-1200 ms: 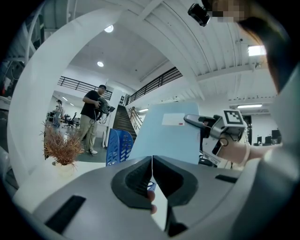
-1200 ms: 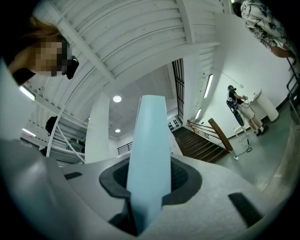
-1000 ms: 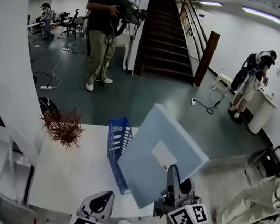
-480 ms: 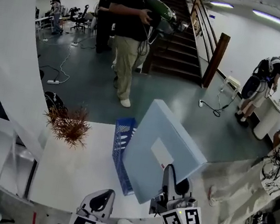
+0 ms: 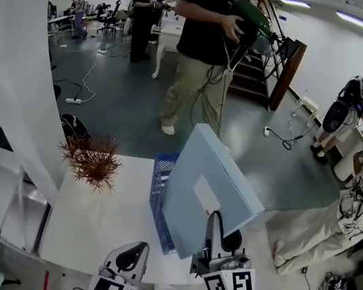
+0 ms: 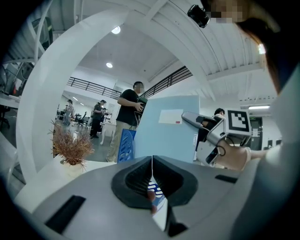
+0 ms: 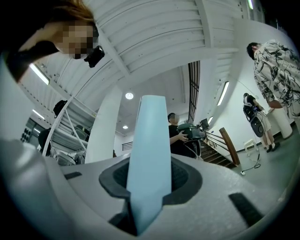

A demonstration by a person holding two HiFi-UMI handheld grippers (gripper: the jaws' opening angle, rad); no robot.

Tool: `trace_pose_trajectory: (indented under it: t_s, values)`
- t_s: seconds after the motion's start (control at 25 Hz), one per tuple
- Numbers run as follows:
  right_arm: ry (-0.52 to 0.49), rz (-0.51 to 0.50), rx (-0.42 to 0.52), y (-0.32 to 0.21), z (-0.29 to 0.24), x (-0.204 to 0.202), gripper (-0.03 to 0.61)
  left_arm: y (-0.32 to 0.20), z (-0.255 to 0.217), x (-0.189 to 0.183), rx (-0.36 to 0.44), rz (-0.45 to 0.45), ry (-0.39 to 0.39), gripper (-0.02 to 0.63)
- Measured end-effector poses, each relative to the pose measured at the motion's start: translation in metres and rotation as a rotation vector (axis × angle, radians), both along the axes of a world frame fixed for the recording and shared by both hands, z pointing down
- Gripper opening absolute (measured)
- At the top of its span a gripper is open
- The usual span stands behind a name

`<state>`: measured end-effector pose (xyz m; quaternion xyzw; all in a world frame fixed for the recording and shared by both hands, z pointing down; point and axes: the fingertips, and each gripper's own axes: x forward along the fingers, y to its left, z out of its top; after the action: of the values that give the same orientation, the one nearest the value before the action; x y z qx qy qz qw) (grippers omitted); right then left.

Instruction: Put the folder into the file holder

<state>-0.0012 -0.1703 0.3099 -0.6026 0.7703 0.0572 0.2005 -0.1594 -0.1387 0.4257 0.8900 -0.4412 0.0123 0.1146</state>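
Observation:
A light blue folder (image 5: 212, 191) with a white label hangs tilted in the air over the right side of the blue mesh file holder (image 5: 157, 202), covering most of it. My right gripper (image 5: 217, 228) is shut on the folder's lower corner; in the right gripper view the folder's edge (image 7: 149, 159) stands clamped between the pads. My left gripper (image 5: 132, 255) sits low at the table's near edge, jaws closed together, apart from the folder. The left gripper view shows the folder (image 6: 166, 126), the holder (image 6: 124, 145) behind it and the right gripper (image 6: 197, 119).
The holder stands on a white table (image 5: 99, 223) beside a dried reddish plant (image 5: 91, 160). A thick white pillar (image 5: 15, 65) rises at the left. A person (image 5: 211, 49) carrying a green device stands just beyond the table; other people are farther off.
The folder has swung a little left and more upright over the holder. The person with the green device has walked closer to the table. My left gripper has stayed put.

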Motion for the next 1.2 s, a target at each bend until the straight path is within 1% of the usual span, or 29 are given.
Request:
trace_pose_trajectory:
  t_s: [0.32, 0.52, 0.72, 1.2]
  values:
    - [0.017, -0.010, 0.035, -0.008, 0.000, -0.009, 0.129, -0.011, 0.007, 0.002, -0.016, -0.005, -0.003, 0.008]
    - [0.062, -0.024, 0.057, -0.010, -0.002, -0.020, 0.129, -0.013, 0.010, 0.004, -0.030, -0.019, -0.006, 0.008]
    - [0.094, -0.039, 0.055, -0.017, 0.002, -0.028, 0.129, -0.016, 0.013, 0.003, -0.039, -0.041, -0.007, 0.008]
    - [0.093, -0.048, 0.031, -0.038, 0.020, -0.033, 0.130, -0.024, 0.019, -0.001, -0.064, -0.090, -0.008, 0.008]
